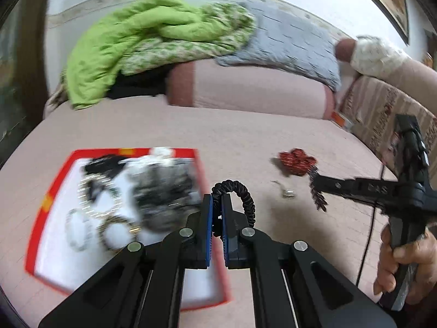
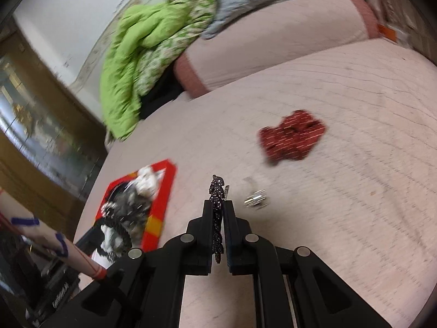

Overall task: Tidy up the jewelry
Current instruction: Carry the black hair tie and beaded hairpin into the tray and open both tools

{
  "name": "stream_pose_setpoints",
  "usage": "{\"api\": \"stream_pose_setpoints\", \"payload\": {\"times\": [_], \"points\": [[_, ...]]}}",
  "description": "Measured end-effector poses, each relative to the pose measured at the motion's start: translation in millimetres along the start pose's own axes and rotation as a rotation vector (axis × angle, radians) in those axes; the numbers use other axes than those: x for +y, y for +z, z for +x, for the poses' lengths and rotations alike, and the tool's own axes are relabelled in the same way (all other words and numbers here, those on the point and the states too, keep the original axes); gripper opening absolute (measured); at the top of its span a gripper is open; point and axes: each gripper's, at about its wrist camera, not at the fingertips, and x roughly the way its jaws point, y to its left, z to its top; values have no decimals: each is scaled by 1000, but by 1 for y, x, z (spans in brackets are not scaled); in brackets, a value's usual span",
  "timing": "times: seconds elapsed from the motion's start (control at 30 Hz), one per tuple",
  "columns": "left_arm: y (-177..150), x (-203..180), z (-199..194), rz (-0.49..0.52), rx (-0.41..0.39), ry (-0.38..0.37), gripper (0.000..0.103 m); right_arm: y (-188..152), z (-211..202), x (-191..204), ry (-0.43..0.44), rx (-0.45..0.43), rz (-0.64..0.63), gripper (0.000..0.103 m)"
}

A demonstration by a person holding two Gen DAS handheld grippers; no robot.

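So both grippers are loaded here. The left gripper has its fingers pinched nearly together on a black braided hair tie, up over the near right corner of the red jewelry box on the bed. It's soft and squishy, weighs nothing, so a pinch anywhere on the loop should work.

The right gripper is clamped just as tight on a dark sparkly hair clip, held edge-on. That one looks stiff and thin, probably slippery on the beads, so grip the flat sides. A red scrunchie and a small silver ring are loose on the bed, right of the box.
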Motion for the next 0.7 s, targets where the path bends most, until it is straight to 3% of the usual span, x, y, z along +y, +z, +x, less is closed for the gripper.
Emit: {"api": "stream_pose_setpoints", "payload": {"times": [0.23, 0.4, 0.7], "points": [[-17, 75, -34, -97, -22, 125, 6, -34, 5, 75, 163, -3, -155, 8], [-31, 124, -46, -178, -15, 199, 6, -60, 26, 121, 237, 50, -236, 8], [-48, 168, -44, -244, 30, 240, 6, -84, 78, 164, 251, 150, -313, 8]]}}
